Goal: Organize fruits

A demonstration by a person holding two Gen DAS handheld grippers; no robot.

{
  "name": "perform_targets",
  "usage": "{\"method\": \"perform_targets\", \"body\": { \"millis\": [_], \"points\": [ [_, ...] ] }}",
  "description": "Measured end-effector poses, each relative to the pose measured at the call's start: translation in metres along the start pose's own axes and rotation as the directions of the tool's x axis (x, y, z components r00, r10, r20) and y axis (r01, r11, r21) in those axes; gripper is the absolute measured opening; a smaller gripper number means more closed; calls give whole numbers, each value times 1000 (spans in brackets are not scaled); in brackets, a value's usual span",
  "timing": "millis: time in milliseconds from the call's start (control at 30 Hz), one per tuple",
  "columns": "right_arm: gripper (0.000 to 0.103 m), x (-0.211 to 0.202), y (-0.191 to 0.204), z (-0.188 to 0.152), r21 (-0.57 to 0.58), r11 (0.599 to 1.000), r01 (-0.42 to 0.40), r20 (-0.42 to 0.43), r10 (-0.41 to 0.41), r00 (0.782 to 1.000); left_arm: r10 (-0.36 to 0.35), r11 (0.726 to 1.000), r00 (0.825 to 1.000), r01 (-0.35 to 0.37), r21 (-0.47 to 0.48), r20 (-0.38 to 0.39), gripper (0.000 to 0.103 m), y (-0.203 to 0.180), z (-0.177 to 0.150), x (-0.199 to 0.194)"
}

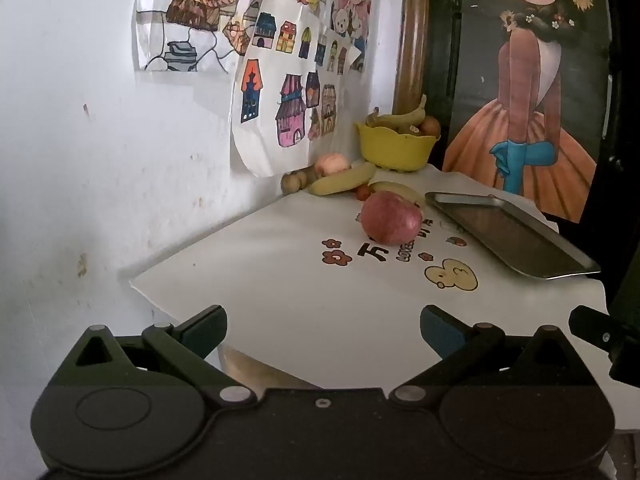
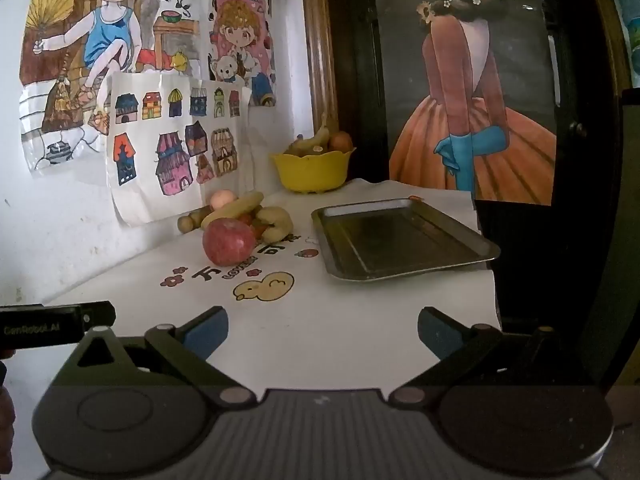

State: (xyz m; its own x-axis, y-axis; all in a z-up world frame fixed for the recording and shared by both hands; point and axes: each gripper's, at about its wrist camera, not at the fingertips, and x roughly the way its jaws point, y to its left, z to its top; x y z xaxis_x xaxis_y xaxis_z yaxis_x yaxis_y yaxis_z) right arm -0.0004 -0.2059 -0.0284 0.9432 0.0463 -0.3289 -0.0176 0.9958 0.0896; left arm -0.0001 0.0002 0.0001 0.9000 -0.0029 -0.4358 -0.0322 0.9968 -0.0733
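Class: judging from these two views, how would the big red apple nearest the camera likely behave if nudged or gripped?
The red apple is round and sits free on the flat tablecloth, so a nudge would probably roll it. Its skin looks smooth, so it may slip. It looks firm, likely holding its shape when gripped.

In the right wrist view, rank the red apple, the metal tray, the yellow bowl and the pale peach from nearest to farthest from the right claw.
From the open, empty right claw:
1. Red apple, ahead and left; metal tray, ahead and right. Its near rim and the apple are too close to call.
2. Pale peach, behind the apple by the wall.
3. Yellow bowl, in the back corner.
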Motion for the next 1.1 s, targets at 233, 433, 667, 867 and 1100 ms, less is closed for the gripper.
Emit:
{"method": "perform_targets", "body": {
  "millis": [233, 433, 667, 867, 1100],
  "points": [
    [103, 1, 0, 1, -4, 1000, 2, -2, -2, 1000, 0, 1000, 1000, 0, 0, -3, 102, 0, 0, 0],
    [103, 2, 0, 2, -3, 1000, 1, -4, -1, 1000, 1, 1000, 1000, -1, -1, -6, 102, 0, -1, 0],
    [103, 3, 0, 3, -2, 1000, 0, -6, -1, 1000, 1, 1000, 1000, -1, -1, -10, 102, 0, 0, 0],
    [103, 5, -1, 2, 2, 1000, -1, -8, 1, 1000, 0, 1000, 1000, 0, -1, -11, 102, 0, 0, 0],
    [103, 5, -1, 3, 4, 1000, -2, -10, 2, 1000, 1, 1000, 1000, -1, 0, -12, 102, 0, 0, 0]
  ]
}}
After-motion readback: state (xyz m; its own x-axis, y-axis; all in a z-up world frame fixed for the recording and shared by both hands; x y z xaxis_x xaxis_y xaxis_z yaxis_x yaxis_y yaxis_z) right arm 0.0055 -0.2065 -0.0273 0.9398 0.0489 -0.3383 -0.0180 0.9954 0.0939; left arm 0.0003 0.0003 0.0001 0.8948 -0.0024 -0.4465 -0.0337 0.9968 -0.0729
